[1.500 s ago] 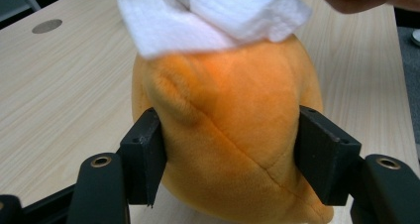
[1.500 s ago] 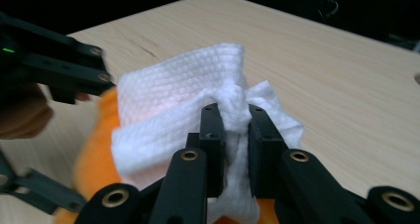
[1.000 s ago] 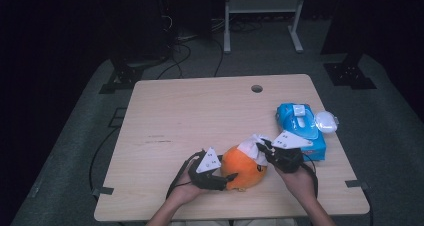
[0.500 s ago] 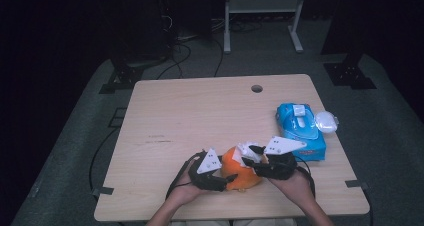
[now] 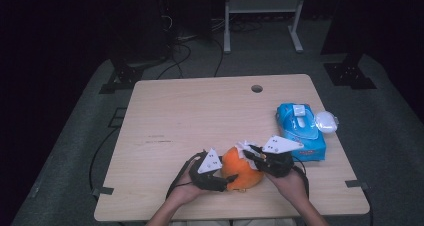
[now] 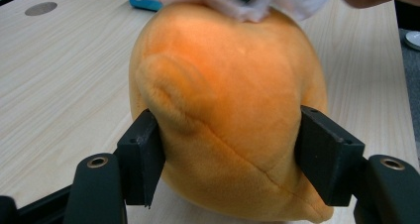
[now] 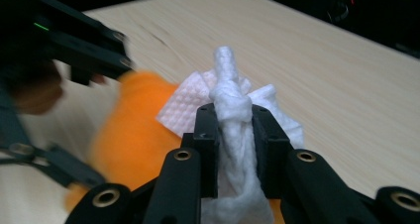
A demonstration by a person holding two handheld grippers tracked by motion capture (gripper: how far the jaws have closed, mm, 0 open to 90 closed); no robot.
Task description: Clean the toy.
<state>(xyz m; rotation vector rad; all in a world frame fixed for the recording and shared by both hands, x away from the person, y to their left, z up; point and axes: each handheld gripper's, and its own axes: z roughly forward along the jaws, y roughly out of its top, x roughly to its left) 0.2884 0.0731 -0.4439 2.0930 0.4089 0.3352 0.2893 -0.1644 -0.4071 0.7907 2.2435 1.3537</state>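
An orange plush toy [image 5: 243, 169] sits near the table's front edge. My left gripper [image 5: 223, 178] is shut on it from the left. In the left gripper view both pads [image 6: 143, 154] press into the sides of the plush [image 6: 233, 95]. My right gripper [image 5: 251, 155] is at the toy's upper right and is shut on a bunched white wipe [image 5: 245, 147]. Its jaws have just been closing with the wipe [image 7: 228, 85] between them. The wipe [image 6: 247, 1] lies against the top of the plush [image 7: 131, 135].
A blue wipe pack [image 5: 300, 130] lies at the table's right edge, close behind my right hand, with a round white lid [image 5: 326, 121] beside it. The wooden table [image 5: 200, 116] has a cable hole [image 5: 257, 88] at the back. Stands and cables are on the floor beyond.
My right gripper has shifted slightly left with the wipe, towards the top of the plush. The left gripper and the plush have stayed in place.
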